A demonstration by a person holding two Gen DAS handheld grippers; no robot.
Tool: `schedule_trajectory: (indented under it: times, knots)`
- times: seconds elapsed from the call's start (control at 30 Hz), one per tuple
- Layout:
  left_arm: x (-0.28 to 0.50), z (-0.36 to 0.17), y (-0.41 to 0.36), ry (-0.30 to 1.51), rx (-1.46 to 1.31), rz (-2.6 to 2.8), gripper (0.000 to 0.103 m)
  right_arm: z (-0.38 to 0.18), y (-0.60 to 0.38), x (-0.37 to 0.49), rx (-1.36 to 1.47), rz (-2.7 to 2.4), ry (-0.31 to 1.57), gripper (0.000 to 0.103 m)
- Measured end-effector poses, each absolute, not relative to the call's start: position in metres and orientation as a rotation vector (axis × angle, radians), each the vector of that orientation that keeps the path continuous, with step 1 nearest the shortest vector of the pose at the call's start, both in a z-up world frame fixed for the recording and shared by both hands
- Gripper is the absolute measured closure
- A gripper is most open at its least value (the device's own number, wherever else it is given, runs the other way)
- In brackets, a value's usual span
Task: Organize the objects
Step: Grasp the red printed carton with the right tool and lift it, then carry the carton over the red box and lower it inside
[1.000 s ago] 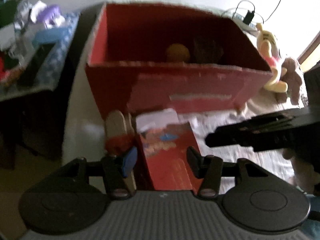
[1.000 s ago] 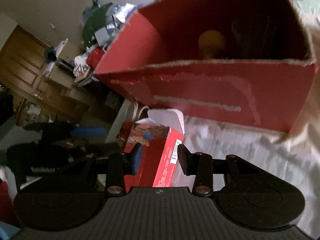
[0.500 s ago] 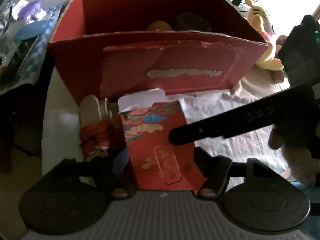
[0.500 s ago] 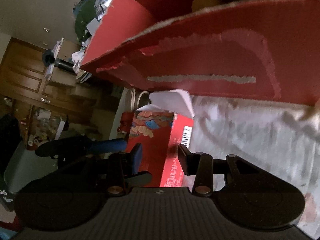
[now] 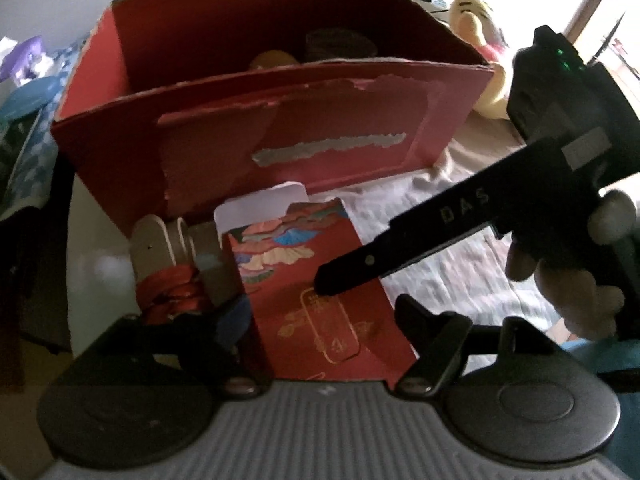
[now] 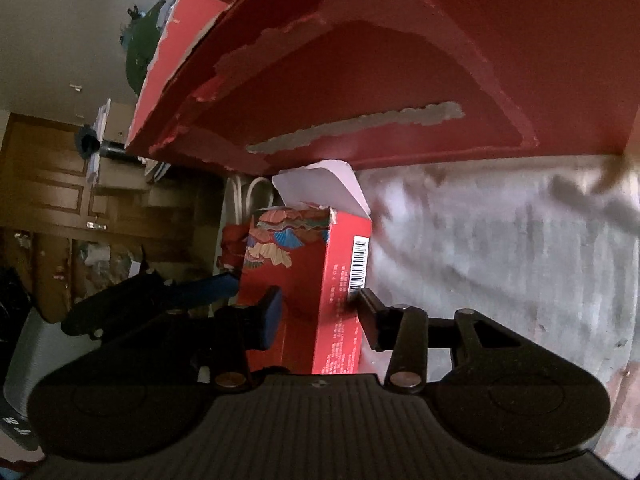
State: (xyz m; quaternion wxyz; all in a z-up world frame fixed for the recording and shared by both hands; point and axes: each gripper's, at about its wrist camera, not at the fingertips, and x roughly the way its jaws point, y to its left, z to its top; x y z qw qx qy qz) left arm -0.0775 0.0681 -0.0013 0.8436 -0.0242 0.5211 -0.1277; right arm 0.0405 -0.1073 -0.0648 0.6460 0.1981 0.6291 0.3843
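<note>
A small red carton (image 5: 312, 340) with a fan pattern and an open white flap lies in front of the big red cardboard box (image 5: 320, 128). The left gripper (image 5: 324, 318) is open, its fingers spread either side of the carton. In the right wrist view the right gripper (image 6: 318, 306) is shut on the same carton (image 6: 288, 256), one pad on the patterned face. One right finger (image 5: 360, 264) lies across that face in the left wrist view. The left gripper's blue finger (image 6: 208, 290) reaches the carton from the left.
Inside the big box (image 6: 400, 60) sit an orange round thing (image 5: 272, 60) and a dark item (image 5: 340, 42). A beige object wound with red cord (image 5: 156, 244) lies left of the carton. A yellow plush toy (image 5: 476, 12) is behind. White cloth (image 5: 460, 272) covers the surface.
Both grippers and the carton have come down in front of the big box. The left fingers have spread wider. The right gripper keeps its hold.
</note>
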Motion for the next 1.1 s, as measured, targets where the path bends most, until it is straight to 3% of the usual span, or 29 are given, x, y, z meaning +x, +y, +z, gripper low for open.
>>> schedule_trajectory:
  times: [0.13,0.23,0.33,0.43,0.53,0.67,1.1]
  knots:
    - [-0.074,-0.002,0.074,1.112,-0.072,-0.259,0.026,-0.064,-0.114,0.042,0.459,0.861,1.42,0.061]
    - [-0.069,-0.009,0.075,1.142,-0.069,-0.244,0.025,-0.065,-0.115,0.042,0.455,0.86,1.419,0.057]
    - [-0.065,-0.015,0.071,1.158,-0.084,-0.252,0.017,-0.066,-0.114,0.043,0.457,0.862,1.424,0.056]
    - [-0.065,-0.015,0.066,1.162,-0.069,-0.258,0.017,-0.068,-0.115,0.044,0.473,0.862,1.43,0.057]
    - [-0.06,-0.013,0.064,1.187,-0.075,-0.303,0.021,-0.066,-0.12,0.045,0.467,0.854,1.439,0.057]
    - [-0.055,-0.005,0.055,1.226,-0.02,-0.389,0.034,-0.061,-0.136,0.045,0.465,0.828,1.458,0.057]
    - [-0.036,0.011,-0.043,1.124,0.272,-0.73,0.036,-0.047,-0.234,0.018,0.636,0.574,1.443,0.058]
